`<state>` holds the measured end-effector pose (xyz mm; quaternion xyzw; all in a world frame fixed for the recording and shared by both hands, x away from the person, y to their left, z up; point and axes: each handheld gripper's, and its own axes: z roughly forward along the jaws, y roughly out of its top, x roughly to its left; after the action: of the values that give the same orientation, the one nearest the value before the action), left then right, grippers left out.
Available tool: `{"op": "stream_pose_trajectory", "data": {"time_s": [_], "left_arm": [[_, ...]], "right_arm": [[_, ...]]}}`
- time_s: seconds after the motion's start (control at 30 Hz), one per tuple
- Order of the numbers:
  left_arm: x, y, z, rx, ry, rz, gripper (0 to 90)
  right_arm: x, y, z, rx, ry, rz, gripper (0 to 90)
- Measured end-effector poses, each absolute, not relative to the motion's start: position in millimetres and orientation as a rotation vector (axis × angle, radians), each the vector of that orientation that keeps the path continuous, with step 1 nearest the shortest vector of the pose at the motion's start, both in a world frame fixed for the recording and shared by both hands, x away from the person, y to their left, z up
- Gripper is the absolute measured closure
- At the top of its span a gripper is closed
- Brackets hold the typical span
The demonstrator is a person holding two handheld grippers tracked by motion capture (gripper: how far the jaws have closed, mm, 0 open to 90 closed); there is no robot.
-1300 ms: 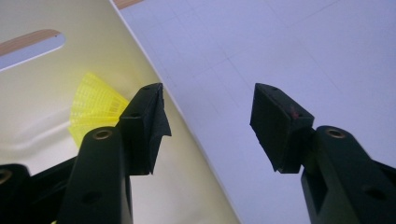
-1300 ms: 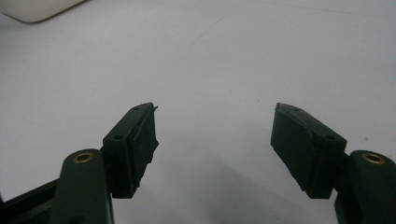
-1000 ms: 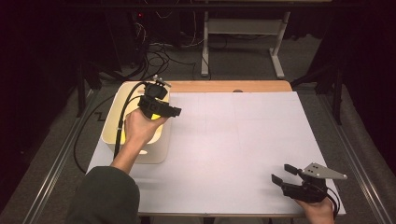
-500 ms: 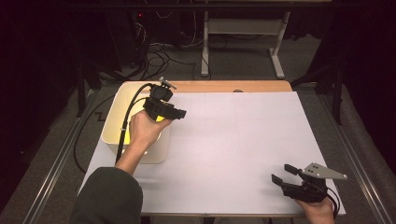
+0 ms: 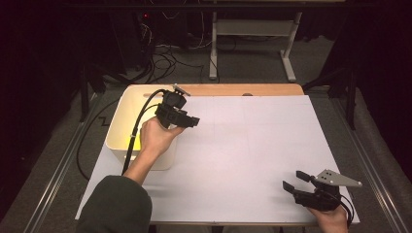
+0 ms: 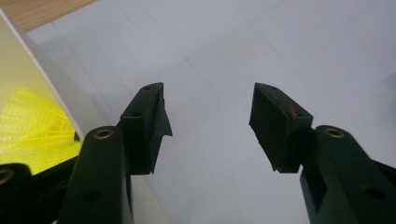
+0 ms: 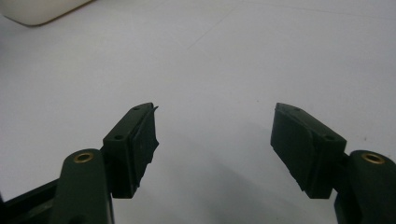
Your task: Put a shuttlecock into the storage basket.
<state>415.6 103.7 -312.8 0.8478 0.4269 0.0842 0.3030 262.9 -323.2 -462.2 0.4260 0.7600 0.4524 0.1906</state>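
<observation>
My left gripper (image 5: 190,121) hangs over the right rim of a white bin (image 5: 116,127) at the table's left. In the left gripper view its jaws (image 6: 208,100) stand open with nothing between them, above the white sheet. Something yellow and netted (image 6: 28,130) lies inside the bin, to the left of the jaws; it also shows as a yellow patch (image 5: 134,142) in the high view. My right gripper (image 5: 294,179) rests low near the table's front right corner. Its jaws (image 7: 215,112) are open and empty over the white sheet.
A white sheet (image 5: 252,141) covers the table, with a strip of bare wood (image 5: 233,90) along the far edge. The bin's corner (image 7: 42,9) shows far off in the right gripper view. Cables and a metal stand (image 5: 252,34) lie on the dark floor beyond.
My left gripper has drifted slightly to the right, from over the bin toward its right rim. The right gripper has kept still.
</observation>
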Motion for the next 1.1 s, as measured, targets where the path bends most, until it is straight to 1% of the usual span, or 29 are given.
{"op": "stream_pose_trajectory", "data": {"time_s": [0.4,0.97,1.1], "left_arm": [[412.2,93.9,-320.5,2.259,1.113,0.238,45.4],[403.9,83.4,-332.6,2.268,1.098,0.208,42.6],[402.1,79.7,-335.9,2.277,1.095,0.217,41.9]], "right_arm": [[262.6,-324.0,-462.0,1.199,2.132,1.277,31.8],[262.6,-324.0,-462.0,1.198,2.132,1.278,31.8],[262.6,-324.1,-462.0,1.197,2.132,1.278,31.9]]}}
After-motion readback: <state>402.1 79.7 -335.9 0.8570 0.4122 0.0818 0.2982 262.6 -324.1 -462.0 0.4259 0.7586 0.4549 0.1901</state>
